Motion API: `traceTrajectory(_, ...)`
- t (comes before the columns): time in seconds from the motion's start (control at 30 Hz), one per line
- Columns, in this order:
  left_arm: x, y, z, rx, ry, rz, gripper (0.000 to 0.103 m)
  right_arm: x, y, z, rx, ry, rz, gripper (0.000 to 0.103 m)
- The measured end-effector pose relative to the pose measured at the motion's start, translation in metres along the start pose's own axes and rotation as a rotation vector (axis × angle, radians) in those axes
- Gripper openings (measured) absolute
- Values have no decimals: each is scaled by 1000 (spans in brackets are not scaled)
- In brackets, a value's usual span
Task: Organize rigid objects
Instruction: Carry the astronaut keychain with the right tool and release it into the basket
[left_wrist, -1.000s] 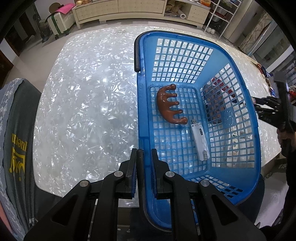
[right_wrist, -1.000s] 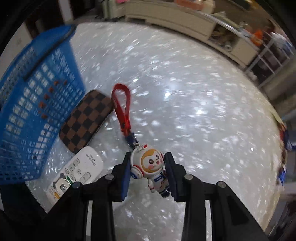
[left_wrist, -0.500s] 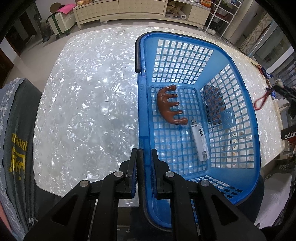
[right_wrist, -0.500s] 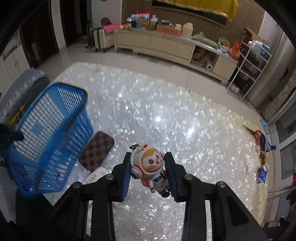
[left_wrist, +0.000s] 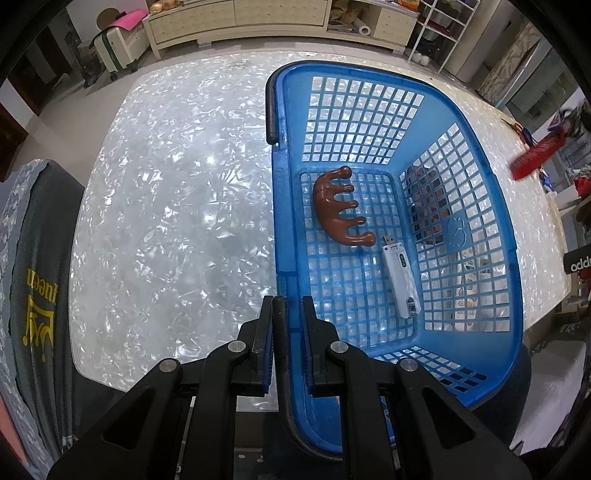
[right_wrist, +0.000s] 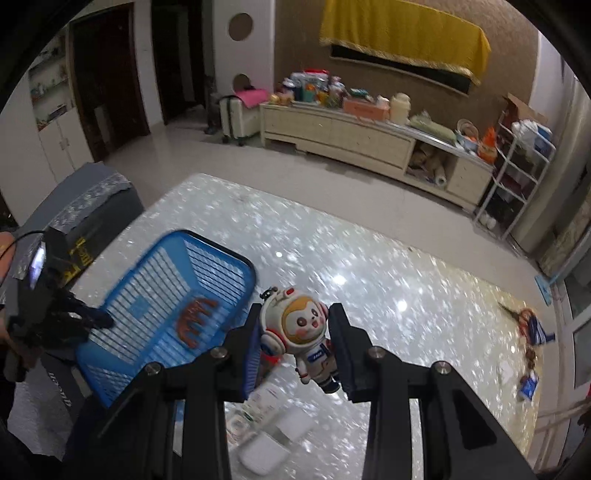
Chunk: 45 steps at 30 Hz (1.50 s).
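A blue plastic basket (left_wrist: 476, 206) stands on the pearly white table (left_wrist: 166, 192). My left gripper (left_wrist: 284, 302) is shut on its near left rim, where the black handle lies. On the basket floor rest a brown comb-shaped massager (left_wrist: 332, 206) and a white USB stick (left_wrist: 400, 280). My right gripper (right_wrist: 295, 310) is high above the table, shut on an astronaut figure keychain (right_wrist: 299, 332). The keychain's red strap (left_wrist: 535, 155) shows blurred at the upper right of the left wrist view. From the right wrist view the basket (right_wrist: 229, 266) is lower left, with the left gripper (right_wrist: 62, 314) at its edge.
A checkered brown case (left_wrist: 428, 199) lies outside the basket's right wall. A white remote (right_wrist: 255, 410) and a white flat item (right_wrist: 262, 454) lie under the right gripper. Scissors and small items (right_wrist: 528, 325) sit at the table's far right. A grey chair (left_wrist: 29, 295) stands left.
The right gripper has risen well above the table with the astronaut keychain, strap lifted off the surface, and now looks toward the basket. The left gripper and basket have not moved.
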<state>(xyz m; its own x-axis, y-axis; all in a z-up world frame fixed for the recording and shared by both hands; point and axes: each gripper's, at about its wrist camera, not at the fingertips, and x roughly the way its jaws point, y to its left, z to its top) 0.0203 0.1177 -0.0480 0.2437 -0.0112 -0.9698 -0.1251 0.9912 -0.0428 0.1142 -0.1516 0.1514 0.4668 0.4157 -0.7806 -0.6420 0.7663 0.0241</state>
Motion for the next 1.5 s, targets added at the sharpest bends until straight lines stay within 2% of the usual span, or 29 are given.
traceTrajectory(0.27, 0, 3, 0, -8, -8, -22, 14, -12, 37, 30, -62, -42, 43, 33)
traceTrajectory(0.43, 1, 4, 0, -8, -8, -23, 14, 6, 57, 33, -89, -17, 72, 33)
traceTrajectory(0.7, 0, 4, 0, -4, -11, -25, 14, 82, 101, 7, -167, 135, 121, 33)
traceTrajectory(0.9, 0, 7, -2, -5, -22, -43, 15, 120, 116, -11, -225, 219, 132, 34)
traceTrajectory(1.3, -1, 6, -1, -1, -23, -40, 15, 152, 127, -30, -327, 278, 102, 34)
traceTrajectory(1.5, -1, 6, -1, -1, -23, -38, 15, 154, 135, -34, -375, 271, 81, 34)
